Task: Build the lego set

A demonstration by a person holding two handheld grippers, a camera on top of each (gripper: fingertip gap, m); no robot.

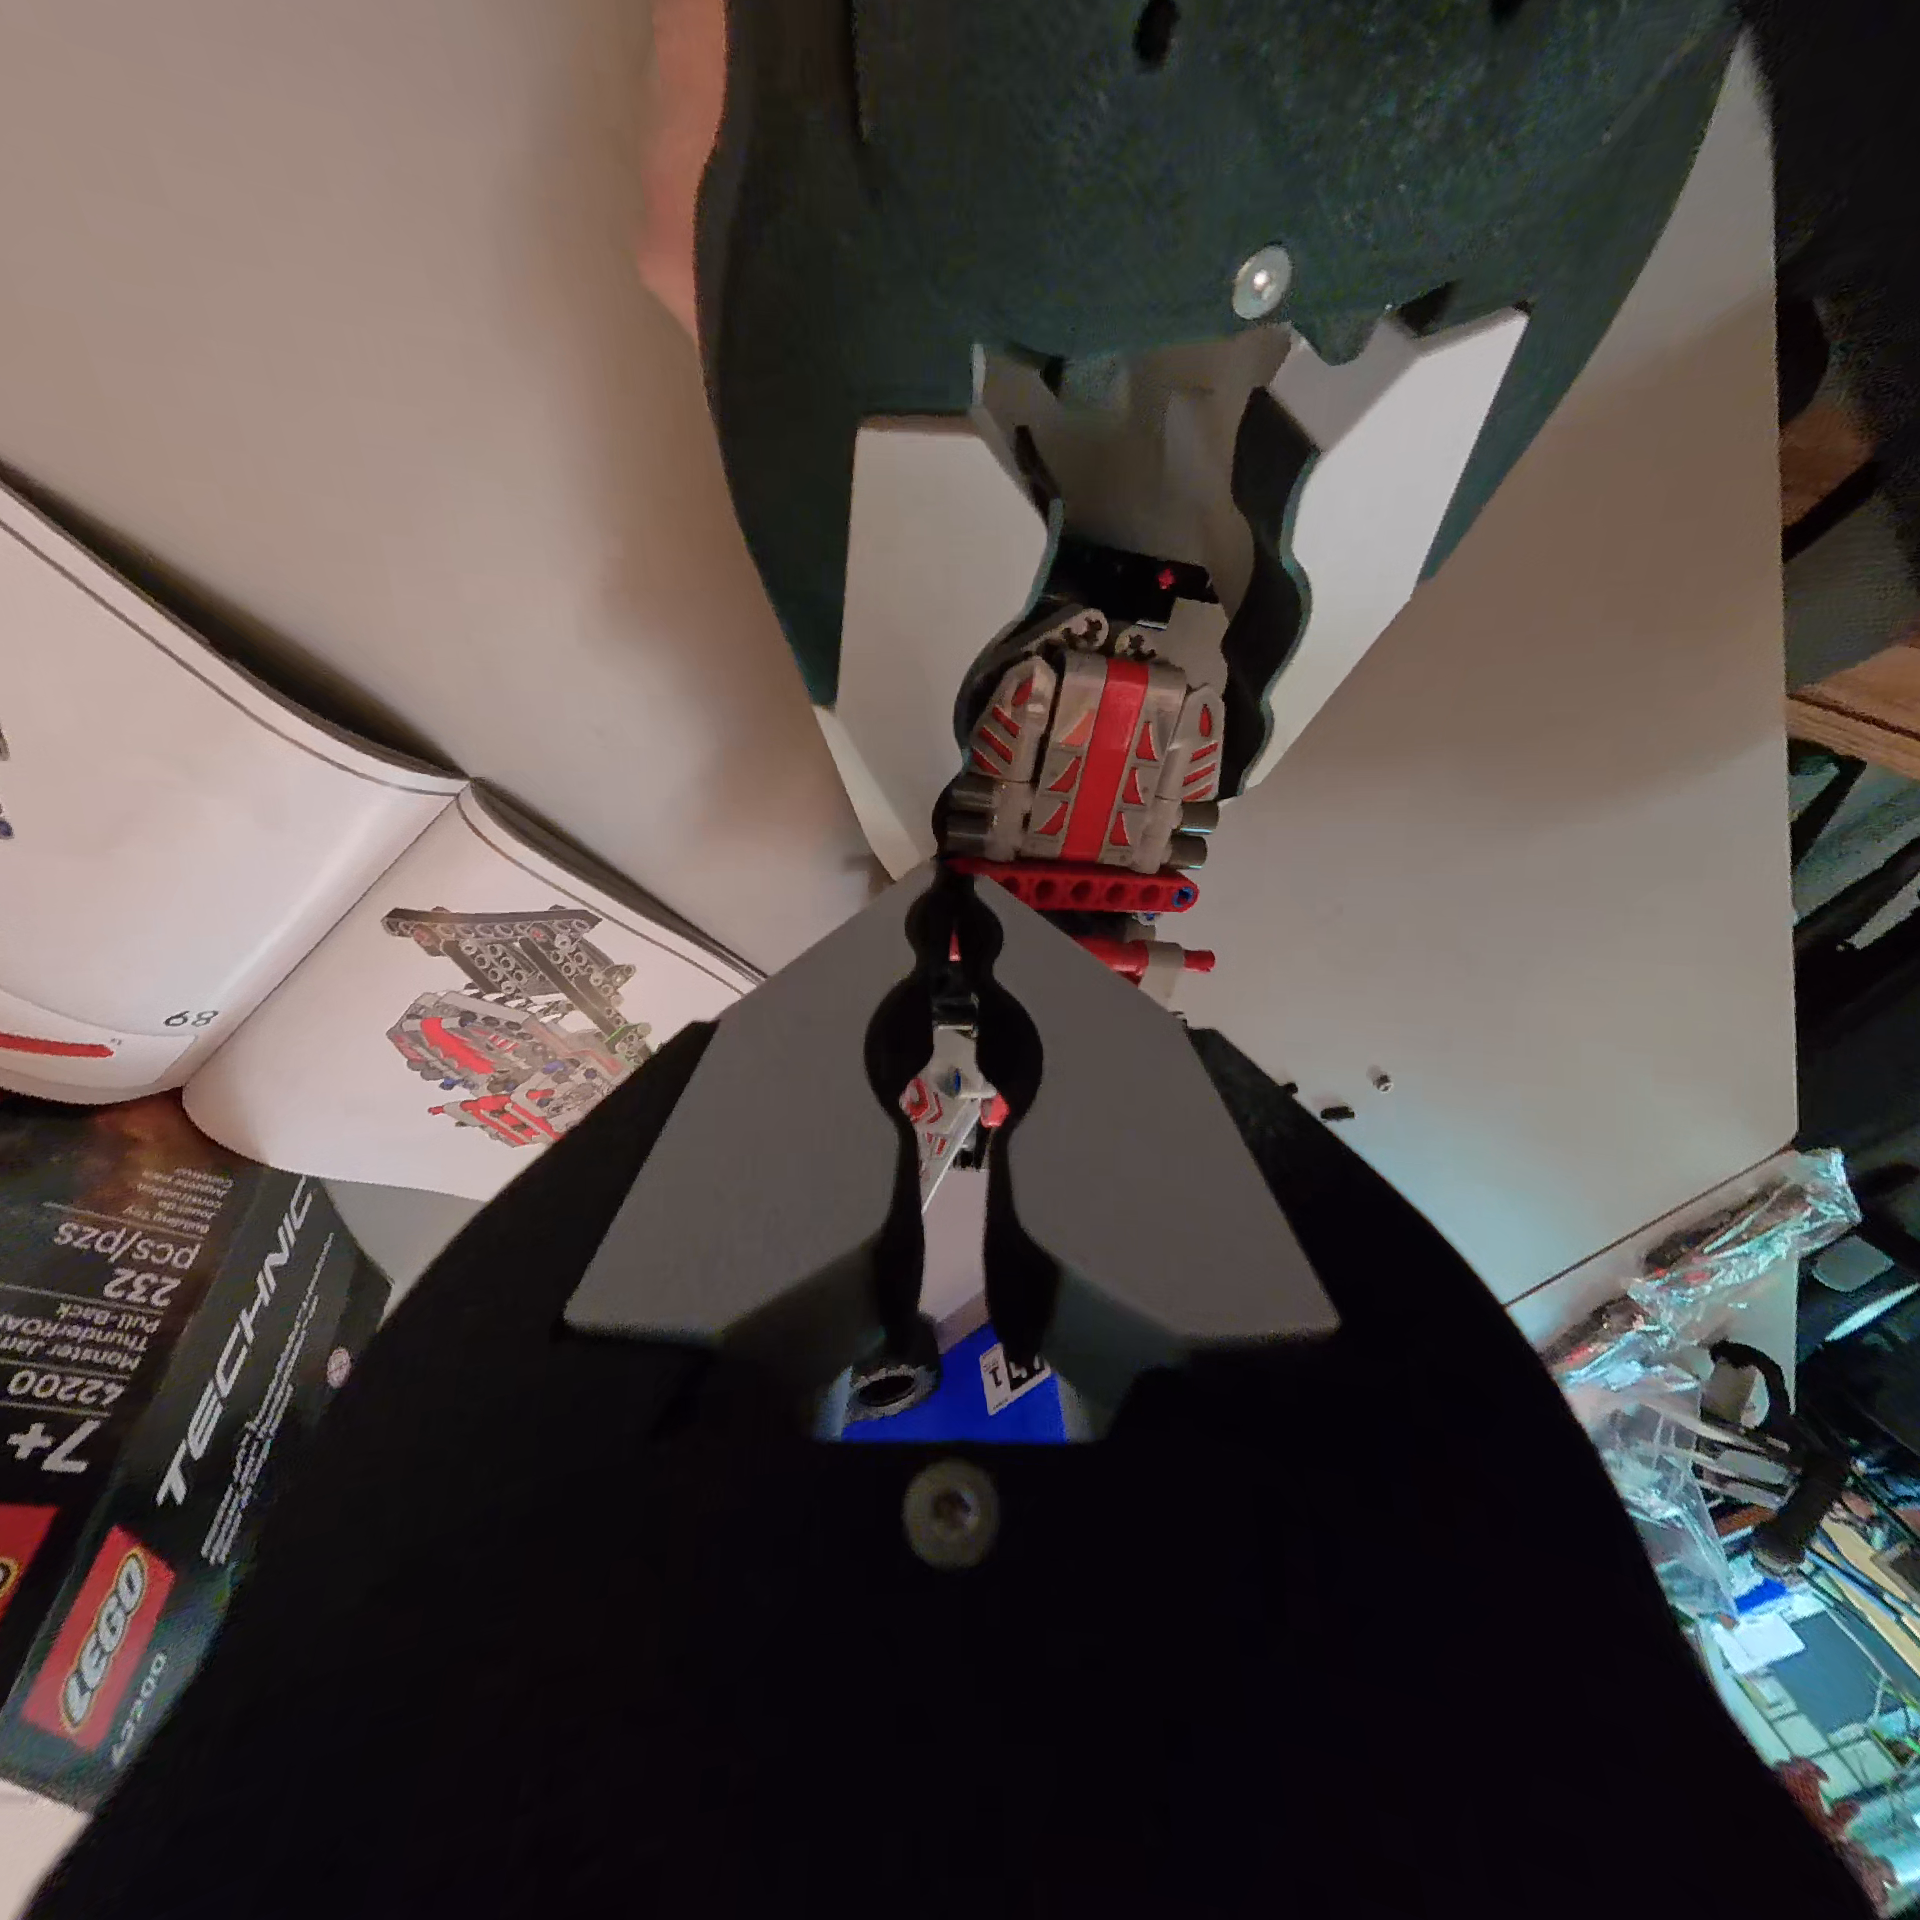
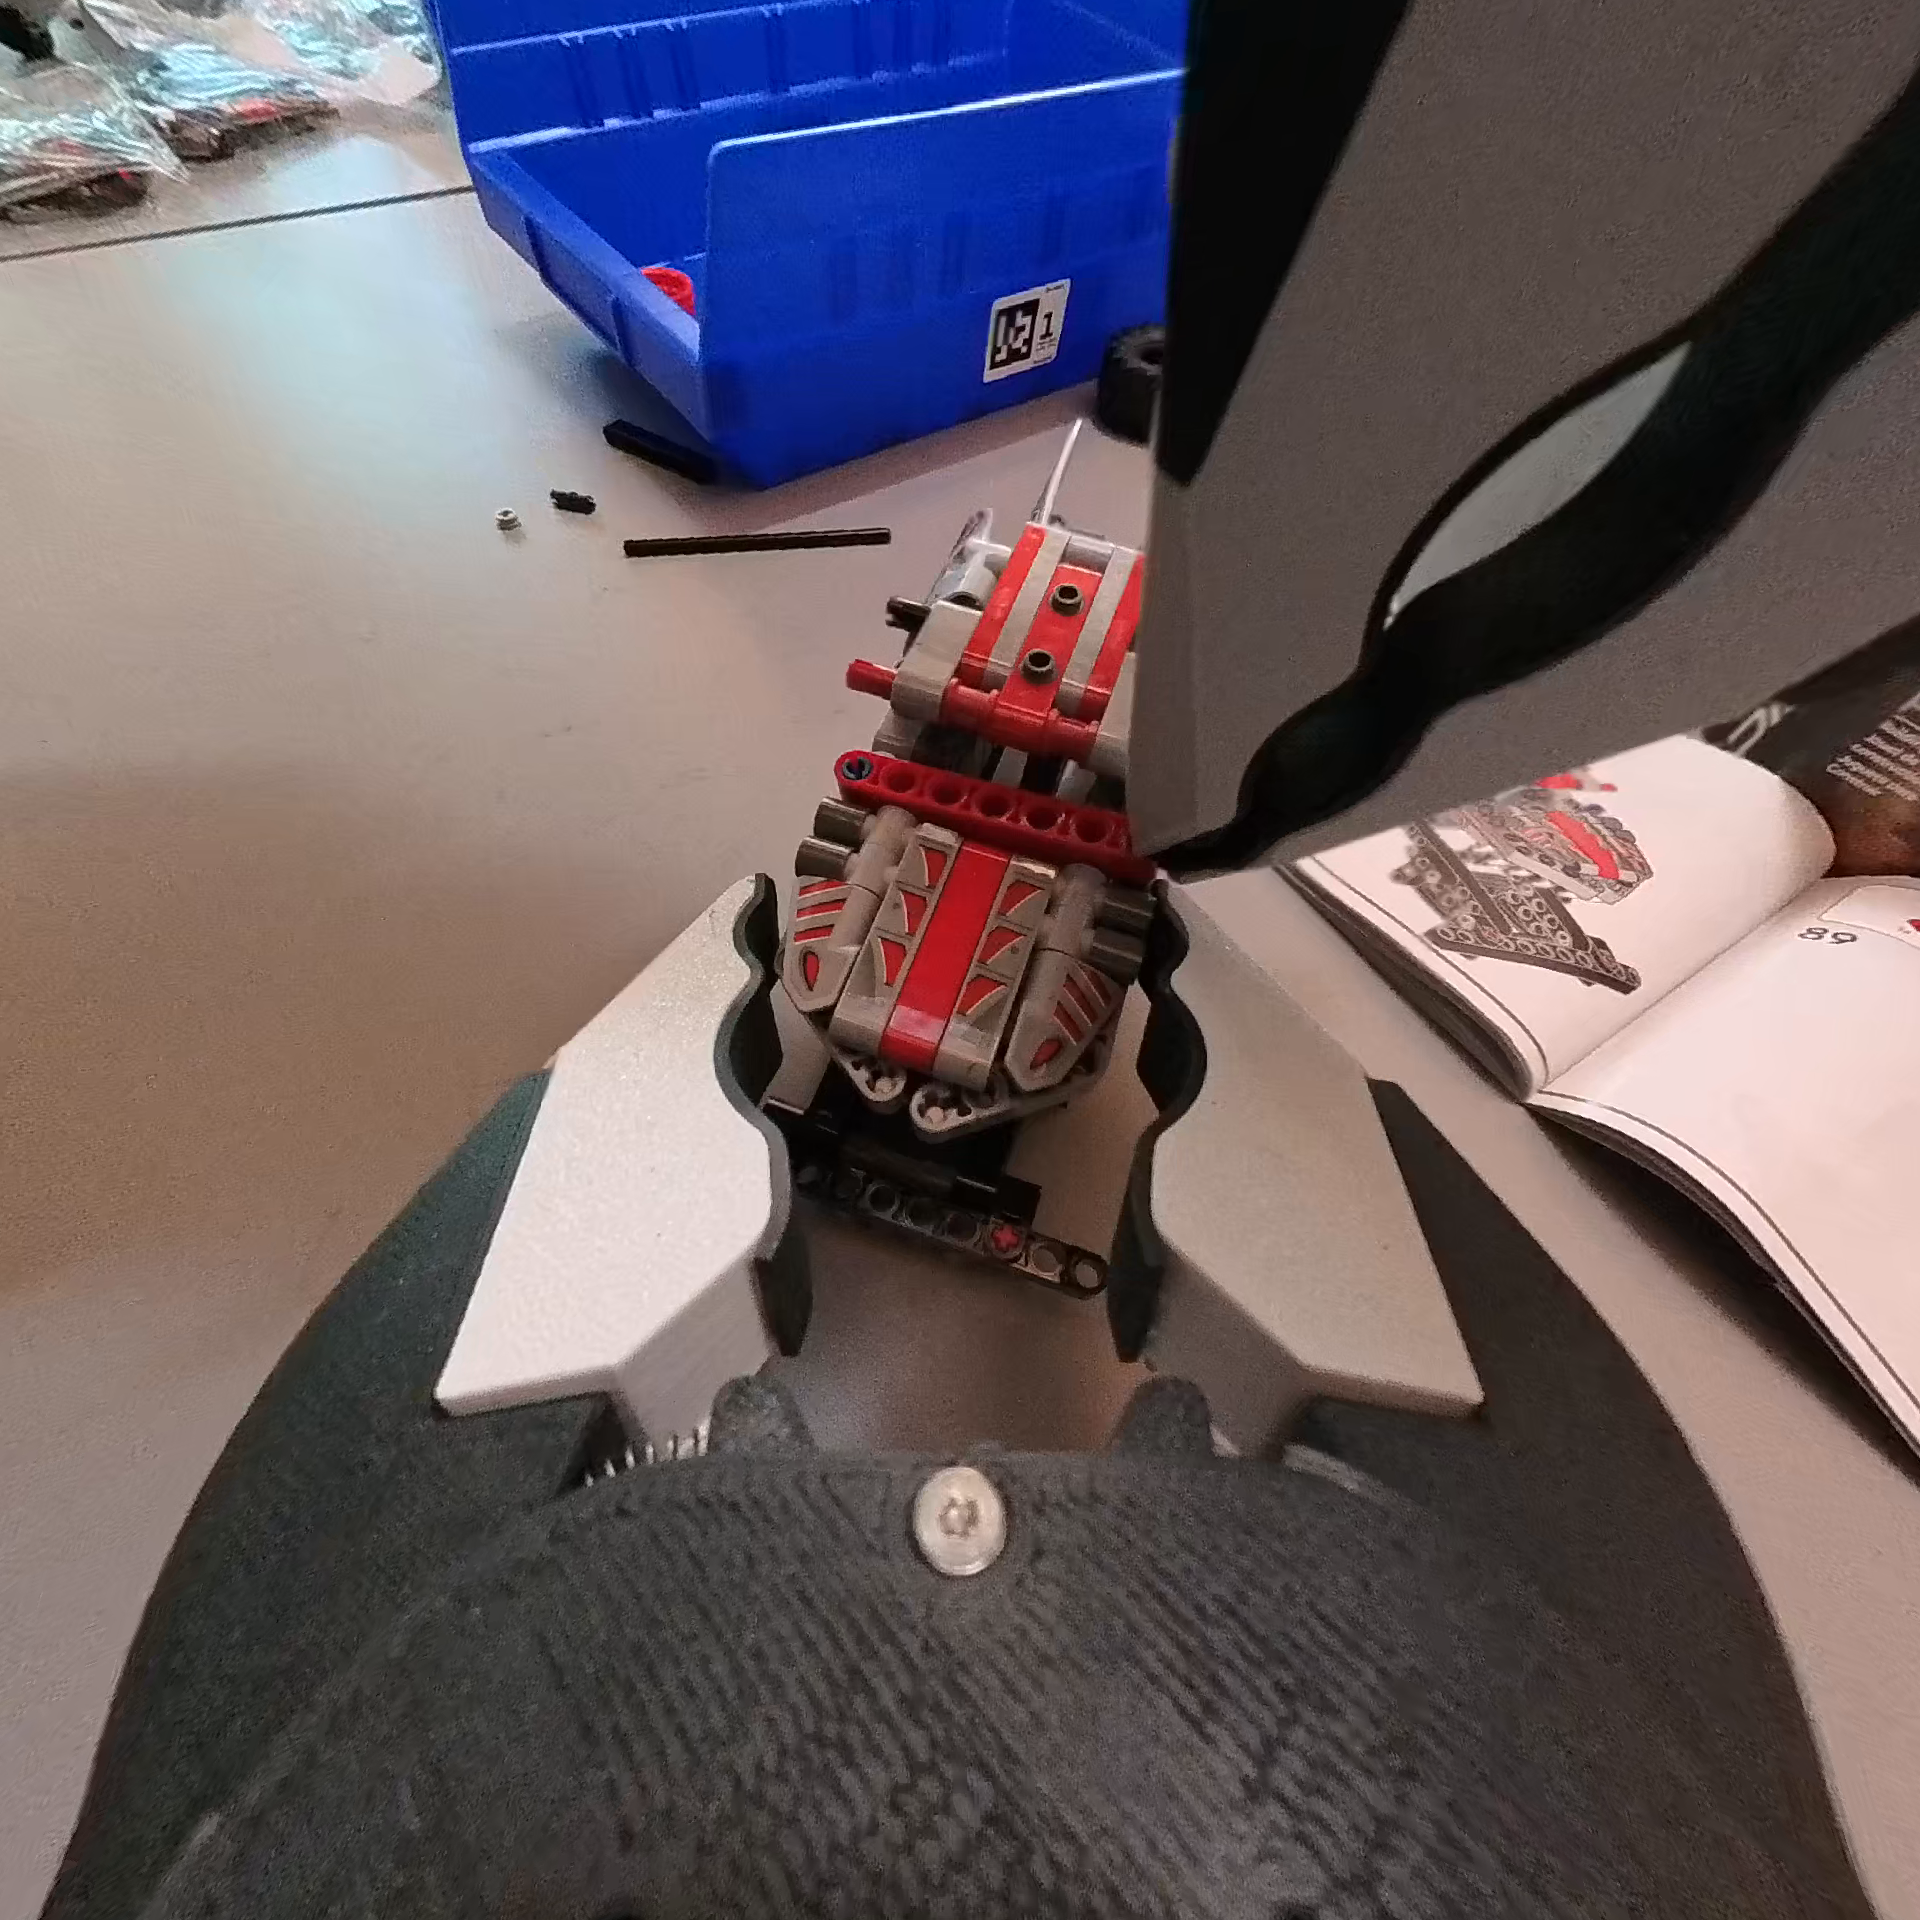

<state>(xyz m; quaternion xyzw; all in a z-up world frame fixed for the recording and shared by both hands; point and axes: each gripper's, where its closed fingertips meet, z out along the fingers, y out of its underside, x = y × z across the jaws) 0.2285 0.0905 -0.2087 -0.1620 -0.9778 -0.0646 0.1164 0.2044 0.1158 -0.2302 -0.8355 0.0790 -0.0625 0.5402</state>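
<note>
Lego model: a grey-and-red vehicle body point(image 2: 966, 935), lifted over the table point(image 2: 260, 831) between the two grippers, at the centre of both wrist views.
Built so far: striped hood panels, a red holed beam point(image 2: 987, 805) across the body, a red-and-grey rear section point(image 2: 1023, 634) at 12 o'clock of the beam, a black beam point(image 2: 966, 1231) at the near end.
Left to do: no wheels show on the model; loose parts lie on the table, namely a black axle point(image 2: 756, 541) and two small pins at 10 o'clock of the model, so I judge the build unfinished.
Right gripper point(image 2: 961, 1039): jaws closed against the hood's two sides, gripping the model.
Left gripper point(image 1: 951, 997): jaws nearly together, pinching the model's rear end.
Guide: instruction booklet point(image 2: 1714, 1049) lies open at 3 o'clock, showing a chassis step.
Supplies: blue bin point(image 2: 831, 260) at 12 o'clock; set box point(image 1: 156, 1455) at 8 o'clock in the left view.
</note>
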